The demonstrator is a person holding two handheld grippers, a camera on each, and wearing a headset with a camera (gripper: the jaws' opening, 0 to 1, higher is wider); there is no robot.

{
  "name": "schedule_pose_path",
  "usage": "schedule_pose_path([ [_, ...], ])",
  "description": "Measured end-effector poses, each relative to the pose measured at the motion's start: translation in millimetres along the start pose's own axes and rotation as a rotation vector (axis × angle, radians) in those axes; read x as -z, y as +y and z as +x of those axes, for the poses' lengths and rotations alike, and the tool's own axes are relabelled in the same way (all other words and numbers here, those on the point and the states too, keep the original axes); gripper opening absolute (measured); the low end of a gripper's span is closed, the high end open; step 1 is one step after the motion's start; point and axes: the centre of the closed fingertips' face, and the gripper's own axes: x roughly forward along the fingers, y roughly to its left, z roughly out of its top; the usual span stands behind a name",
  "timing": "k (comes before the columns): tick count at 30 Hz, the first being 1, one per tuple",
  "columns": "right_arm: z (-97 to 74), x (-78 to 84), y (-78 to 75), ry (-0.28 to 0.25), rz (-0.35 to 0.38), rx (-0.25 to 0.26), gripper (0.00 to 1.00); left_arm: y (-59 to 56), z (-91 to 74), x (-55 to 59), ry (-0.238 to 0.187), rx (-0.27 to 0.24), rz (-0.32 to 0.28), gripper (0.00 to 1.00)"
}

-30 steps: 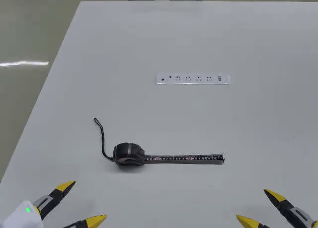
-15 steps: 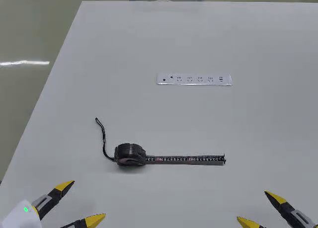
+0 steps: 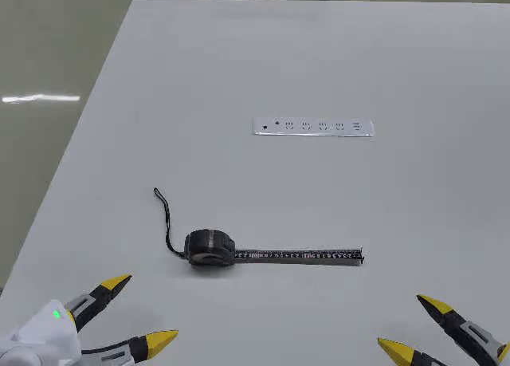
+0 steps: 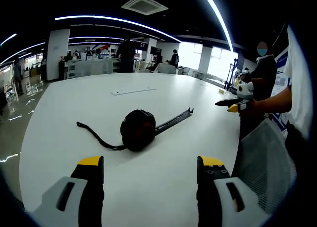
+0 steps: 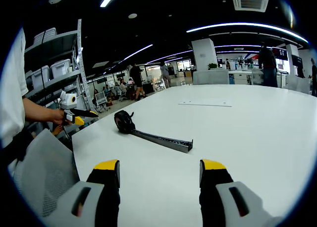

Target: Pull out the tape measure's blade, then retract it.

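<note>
Left gripper (image 3: 142,310) edges up toward 12 o'clock, jaws wide and empty like right gripper (image 3: 412,326); tape measure (image 3: 209,247) lies on worktop (image 3: 239,63), blade (image 3: 299,256) already out toward 3 o'clock, retraction pending.

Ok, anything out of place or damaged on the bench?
Only the tape measure: its blade lies extended on the table, unheld. The left gripper and right gripper hover open, short of it. Nothing spilled or broken.

white table (image 3: 239,63), glossy floor (image 3: 40,63), ceiling light strips (image 5: 257,23)
</note>
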Motion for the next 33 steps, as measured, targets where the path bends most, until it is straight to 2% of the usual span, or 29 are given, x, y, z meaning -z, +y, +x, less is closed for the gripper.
schedule_pose_path([
  [20,10.6,-1.8,-4.0,0.030,-0.032,-0.031,0.65,-1.6,5.1,0.6,0.015,0.041,0.011,0.75],
  [33,18.6,-5.6,-10.0,0.037,-0.059,-0.076,0.64,5.9,14.2,-2.3,0.028,0.069,0.042,0.75],
])
